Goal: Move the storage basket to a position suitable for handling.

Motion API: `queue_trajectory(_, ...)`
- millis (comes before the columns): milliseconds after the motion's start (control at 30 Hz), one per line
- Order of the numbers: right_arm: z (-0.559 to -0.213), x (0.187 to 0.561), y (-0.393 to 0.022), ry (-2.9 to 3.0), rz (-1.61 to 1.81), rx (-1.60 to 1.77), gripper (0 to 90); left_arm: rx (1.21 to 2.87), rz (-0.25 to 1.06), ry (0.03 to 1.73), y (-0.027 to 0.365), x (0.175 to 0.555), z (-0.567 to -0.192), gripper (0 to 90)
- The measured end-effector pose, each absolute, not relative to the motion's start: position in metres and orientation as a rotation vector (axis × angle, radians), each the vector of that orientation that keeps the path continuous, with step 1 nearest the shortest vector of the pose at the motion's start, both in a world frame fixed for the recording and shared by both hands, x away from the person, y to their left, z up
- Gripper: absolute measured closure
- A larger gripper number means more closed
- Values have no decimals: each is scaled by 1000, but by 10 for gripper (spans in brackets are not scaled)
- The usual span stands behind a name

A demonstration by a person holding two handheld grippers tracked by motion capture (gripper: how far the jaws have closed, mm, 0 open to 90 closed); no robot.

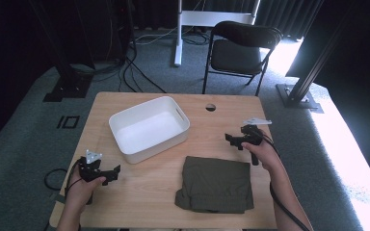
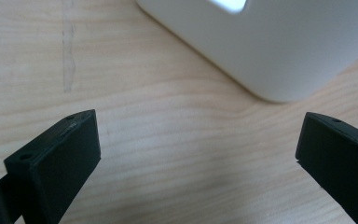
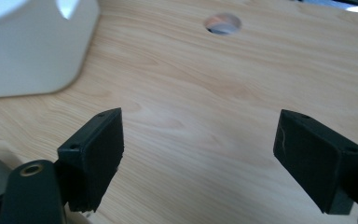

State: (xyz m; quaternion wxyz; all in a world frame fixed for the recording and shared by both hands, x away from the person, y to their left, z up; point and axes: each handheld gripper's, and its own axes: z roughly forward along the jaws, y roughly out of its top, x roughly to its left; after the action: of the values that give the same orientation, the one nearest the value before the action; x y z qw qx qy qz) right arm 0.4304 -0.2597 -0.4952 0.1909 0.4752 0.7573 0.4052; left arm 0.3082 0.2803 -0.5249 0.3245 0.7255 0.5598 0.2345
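A: Both claws are hanging wide apart, gripping nothing: the left claw (image 1: 110, 174) is hovering over bare counter (image 1: 144, 192) just beside the white bin (image 1: 149, 128).

B: And the right claw (image 1: 235, 139) is sitting above the folded olive garment (image 1: 217, 184), which is lying flat near the counter's front edge.

A: My guess is they're flanking it, the bin standing empty nearby to receive it.

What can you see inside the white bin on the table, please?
The white bin looks empty: the high view shows only its bare white floor and inner walls. The strip of floor just behind its near wall is hidden from that camera. The folded garment lies outside it on the table.
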Motion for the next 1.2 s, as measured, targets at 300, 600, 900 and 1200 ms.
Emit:
queue_trajectory(300, -482, 444, -223, 2156, 1175, 1253, 160, 1817, 645, 1466, 280, 316, -501, 11)
queue_trajectory(600, -477, 458, -183, 2192, 1213, 1208, 160, 1797, 657, 1424, 274, 324, -486, 11)
queue_trajectory(900, -472, 469, -149, 2222, 1245, 1156, 160, 1751, 652, 1424, 268, 337, -476, 11)
queue_trajectory(1200, -466, 485, -121, 2216, 1266, 1133, 160, 1702, 644, 1450, 266, 353, -476, 53)
